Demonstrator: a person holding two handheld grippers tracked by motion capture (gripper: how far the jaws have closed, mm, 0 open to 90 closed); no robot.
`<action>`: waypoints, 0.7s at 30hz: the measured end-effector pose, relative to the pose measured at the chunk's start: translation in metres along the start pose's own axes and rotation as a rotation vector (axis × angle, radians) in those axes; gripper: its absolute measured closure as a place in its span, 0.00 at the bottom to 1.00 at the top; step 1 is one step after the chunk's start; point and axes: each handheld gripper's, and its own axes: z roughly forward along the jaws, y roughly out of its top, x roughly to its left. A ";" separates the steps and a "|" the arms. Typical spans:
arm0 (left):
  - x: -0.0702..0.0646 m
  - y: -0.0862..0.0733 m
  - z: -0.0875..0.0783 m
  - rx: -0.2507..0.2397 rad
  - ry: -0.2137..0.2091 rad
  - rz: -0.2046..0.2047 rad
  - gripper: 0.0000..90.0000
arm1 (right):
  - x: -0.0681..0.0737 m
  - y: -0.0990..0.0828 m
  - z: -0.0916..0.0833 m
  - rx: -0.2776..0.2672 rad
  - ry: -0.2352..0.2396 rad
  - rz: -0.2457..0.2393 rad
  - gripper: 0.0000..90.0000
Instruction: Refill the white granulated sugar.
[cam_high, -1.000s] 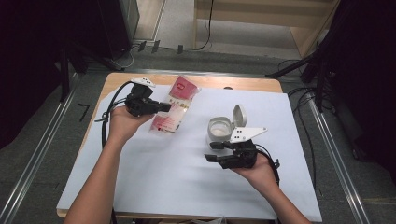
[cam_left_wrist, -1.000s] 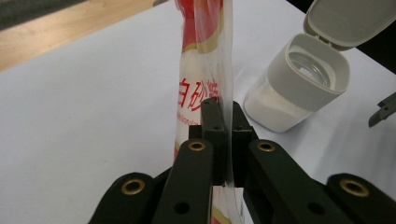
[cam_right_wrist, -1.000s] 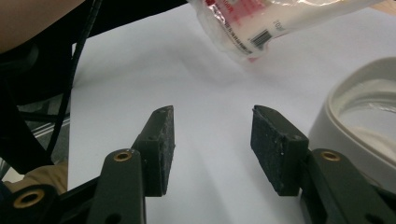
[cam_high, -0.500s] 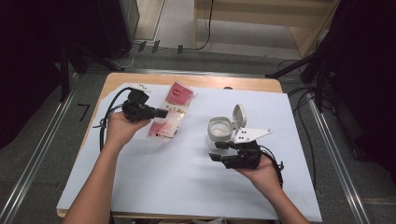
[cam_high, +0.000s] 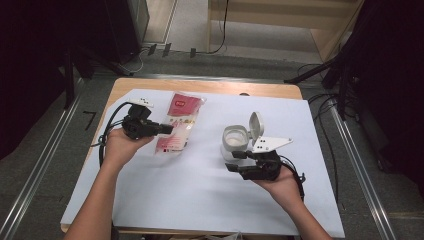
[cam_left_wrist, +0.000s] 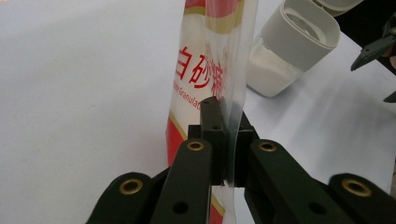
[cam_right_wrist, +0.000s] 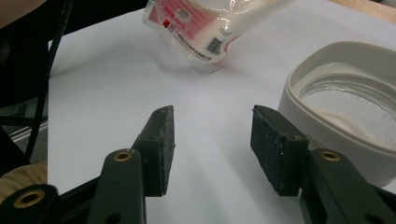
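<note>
my left claw (cam_high: 167, 130) pinches the sugar bag (cam_high: 177, 125) at centre left; my right claw (cam_high: 231, 161) stands spread beside the open jar (cam_high: 235, 140).

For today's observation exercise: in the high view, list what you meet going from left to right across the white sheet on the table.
Left tool → sugar bag → open-lidded jar → right tool, though it lies in front of the jar and partly level with it.

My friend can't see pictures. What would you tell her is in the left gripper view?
The left tool is pinching a red and white sugar bag by its clear edge, over a white sheet. Behind it sits an open white jar with white powder inside.
</note>
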 end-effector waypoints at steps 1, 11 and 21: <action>0.000 -0.001 -0.001 0.002 -0.001 0.005 1.00 | 0.000 0.000 0.000 0.002 0.000 0.004 0.56; 0.002 -0.022 -0.013 0.004 0.007 -0.007 0.99 | -0.001 -0.001 0.000 0.009 -0.010 -0.001 0.56; 0.007 -0.036 -0.018 0.009 -0.013 0.009 0.98 | 0.000 -0.001 0.001 0.014 -0.018 -0.004 0.56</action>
